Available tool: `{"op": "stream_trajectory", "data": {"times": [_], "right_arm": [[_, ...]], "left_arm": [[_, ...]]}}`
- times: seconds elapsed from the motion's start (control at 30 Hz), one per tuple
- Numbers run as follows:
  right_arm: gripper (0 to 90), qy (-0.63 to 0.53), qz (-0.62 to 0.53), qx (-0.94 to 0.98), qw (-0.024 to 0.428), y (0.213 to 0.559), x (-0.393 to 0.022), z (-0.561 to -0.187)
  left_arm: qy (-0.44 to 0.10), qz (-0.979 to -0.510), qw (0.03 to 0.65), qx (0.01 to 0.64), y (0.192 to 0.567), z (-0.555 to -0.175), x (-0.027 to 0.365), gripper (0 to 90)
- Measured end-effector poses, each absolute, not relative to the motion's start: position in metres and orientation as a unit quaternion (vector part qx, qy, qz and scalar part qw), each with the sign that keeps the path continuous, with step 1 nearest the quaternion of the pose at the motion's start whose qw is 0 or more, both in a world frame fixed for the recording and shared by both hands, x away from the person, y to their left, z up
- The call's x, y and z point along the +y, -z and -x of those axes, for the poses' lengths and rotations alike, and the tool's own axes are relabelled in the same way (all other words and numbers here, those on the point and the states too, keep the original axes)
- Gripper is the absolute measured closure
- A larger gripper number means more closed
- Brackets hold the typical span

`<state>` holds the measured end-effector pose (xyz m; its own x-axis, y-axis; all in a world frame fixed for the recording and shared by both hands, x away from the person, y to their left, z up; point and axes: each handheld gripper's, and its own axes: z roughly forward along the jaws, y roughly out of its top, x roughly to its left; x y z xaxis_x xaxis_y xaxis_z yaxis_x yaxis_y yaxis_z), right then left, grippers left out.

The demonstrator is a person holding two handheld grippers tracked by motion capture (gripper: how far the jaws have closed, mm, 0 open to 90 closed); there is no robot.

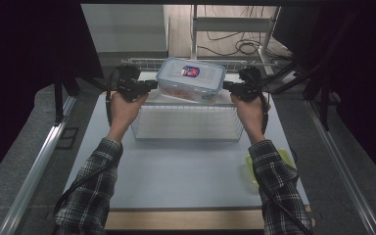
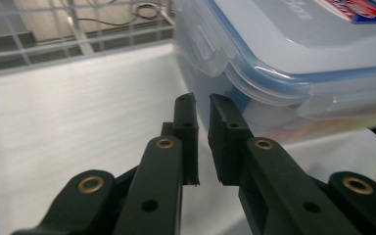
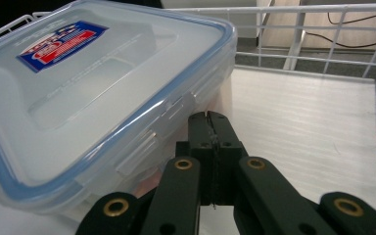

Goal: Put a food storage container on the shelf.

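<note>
A clear plastic box with a blue-sealed lid and a red and blue label [image 1: 191, 78] sits tilted over the back part of a white wire basket [image 1: 186, 128]. My left gripper [image 1: 152, 86] is at its left end and my right gripper [image 1: 226, 87] at its right end, both pointing inward. In the left gripper view the jaws [image 2: 203, 105] stand almost together with a slim gap and nothing between them, tips against the box wall [image 2: 298, 58] under a lid clasp. In the right gripper view the jaws [image 3: 210, 117] are shut, tips at the box's side [image 3: 93, 98].
The basket stands on a pale blue table top [image 1: 176, 171], and its wire walls [image 3: 323, 29] rise around a white floor [image 2: 78, 122]. A yellow-green object [image 1: 250, 169] lies at the table's right edge beside the right sleeve. Metal rails run along both sides.
</note>
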<state>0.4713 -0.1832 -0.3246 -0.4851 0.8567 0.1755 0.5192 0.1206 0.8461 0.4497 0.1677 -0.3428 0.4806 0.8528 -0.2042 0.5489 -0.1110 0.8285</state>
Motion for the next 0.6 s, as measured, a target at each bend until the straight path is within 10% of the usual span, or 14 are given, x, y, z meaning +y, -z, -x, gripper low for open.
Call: {"op": "stream_trajectory", "data": {"times": [0.6], "right_arm": [[88.7,-0.461,-0.468,0.730,0.187,0.325,-0.176,-0.468]], "left_arm": [[-0.150,-0.731,0.473,0.468,0.344,-0.435,0.176,82.9]]}}
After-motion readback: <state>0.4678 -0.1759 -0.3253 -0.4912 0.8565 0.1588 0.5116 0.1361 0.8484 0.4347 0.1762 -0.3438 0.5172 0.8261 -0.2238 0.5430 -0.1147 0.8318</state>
